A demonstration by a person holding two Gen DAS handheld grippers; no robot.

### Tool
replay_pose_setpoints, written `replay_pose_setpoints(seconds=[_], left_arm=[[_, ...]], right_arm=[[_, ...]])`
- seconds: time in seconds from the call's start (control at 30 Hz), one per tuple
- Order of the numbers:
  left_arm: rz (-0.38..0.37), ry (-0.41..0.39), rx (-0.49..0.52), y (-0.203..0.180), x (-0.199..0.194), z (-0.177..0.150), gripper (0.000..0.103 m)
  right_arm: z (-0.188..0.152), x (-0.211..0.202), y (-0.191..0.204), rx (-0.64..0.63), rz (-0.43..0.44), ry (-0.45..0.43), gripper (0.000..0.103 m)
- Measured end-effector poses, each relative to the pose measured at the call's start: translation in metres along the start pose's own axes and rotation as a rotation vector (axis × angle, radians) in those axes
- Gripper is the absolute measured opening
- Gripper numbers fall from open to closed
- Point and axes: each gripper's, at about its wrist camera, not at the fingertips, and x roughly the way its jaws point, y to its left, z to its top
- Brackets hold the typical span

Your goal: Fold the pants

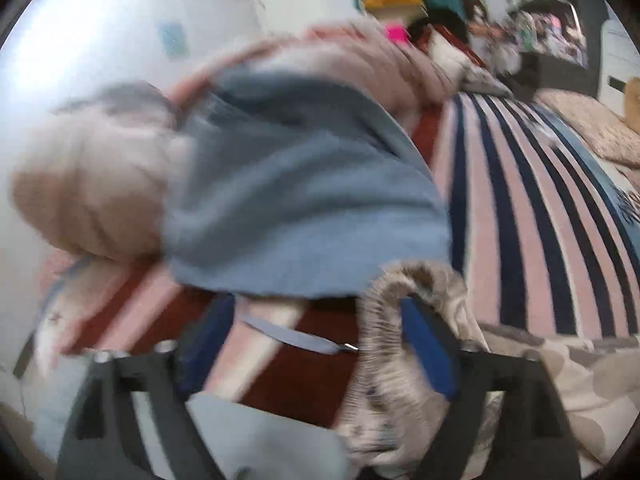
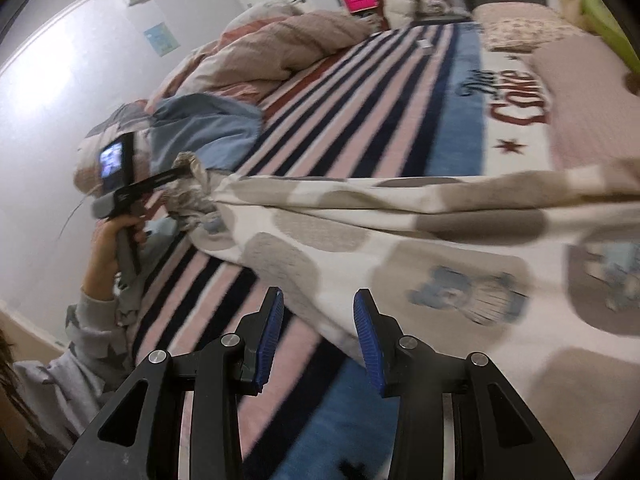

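I see the pants' (image 2: 360, 216) waistband bunched at my left gripper's (image 1: 320, 344) right finger, jaws spread. My right gripper (image 2: 318, 332) hangs parted, empty, beside the pants' edge on the bed (image 2: 400, 128).

Both tools are black plastic frames with cut-out slots and silver round screw heads at the pivots. The right gripper (image 2: 318, 330) carries ribbed blue pads on its fingers; the left gripper (image 1: 320, 344) has the same blue pads, plus a small lit screen on its back. The person's sleeve (image 2: 86, 344) is pale grey with darker grey stars
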Motion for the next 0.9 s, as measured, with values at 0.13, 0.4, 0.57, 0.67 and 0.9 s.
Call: replay_pose_setpoints(seconds=[0.13,0.4,0.57,0.67,0.9], left_arm=[[-0.325,-0.014,-0.016,0.001,-0.039,-0.003,0.085],[-0.796,0.190,0.203,-0.106,-0.050,-0.040,0.071],[-0.797,0.301,0.291,-0.153,-0.034,-0.063,0.039],[-0.767,0.310,0.293,-0.162,-0.032,-0.059,0.039],[-0.640,0.206,0.284,-0.172,-0.012,-0.035,0.041]], right_arm=[[-0.008,-0.020,-0.016,0.060,-0.023,-0.029,0.033],[-0.020,-0.058,-0.039,0.114,-0.083,-0.096,0.033],[-0.027,-0.059,-0.051,0.145,-0.080,-0.094,0.033],[-0.030,-0.058,-0.058,0.162,-0.076,-0.101,0.033],[-0.021,-0.069,-0.086,0.180,-0.200,-0.149,0.033]])
